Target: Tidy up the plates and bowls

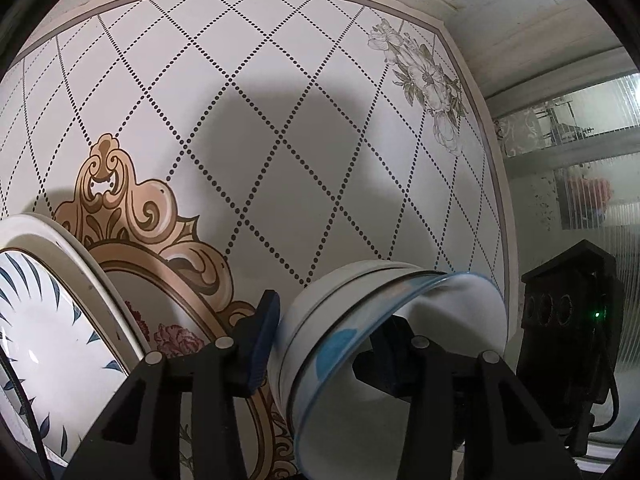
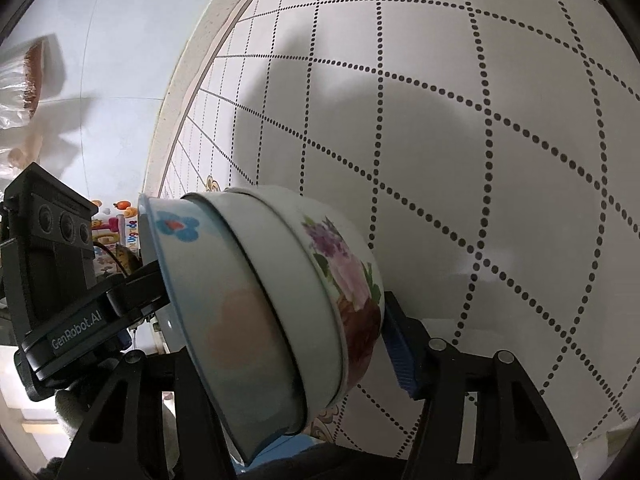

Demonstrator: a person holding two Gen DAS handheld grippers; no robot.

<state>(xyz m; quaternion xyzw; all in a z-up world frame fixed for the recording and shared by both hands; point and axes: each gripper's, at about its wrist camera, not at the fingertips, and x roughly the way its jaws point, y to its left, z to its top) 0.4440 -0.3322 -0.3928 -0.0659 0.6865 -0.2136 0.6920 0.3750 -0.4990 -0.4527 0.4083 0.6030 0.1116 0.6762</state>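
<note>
Blue-padded left tool (image 1: 324,344) and right tool (image 2: 280,344), both half-spread, pinching stacked bowls (image 2: 256,300).

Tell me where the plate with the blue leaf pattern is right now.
In the left wrist view, the blue-leaf plate sits at the lower left on the patterned table, left of the left gripper.

Two nested bowls (image 2: 280,312) lie tipped on their side; leaf-pattern plates (image 1: 52,320) lean at the left
</note>
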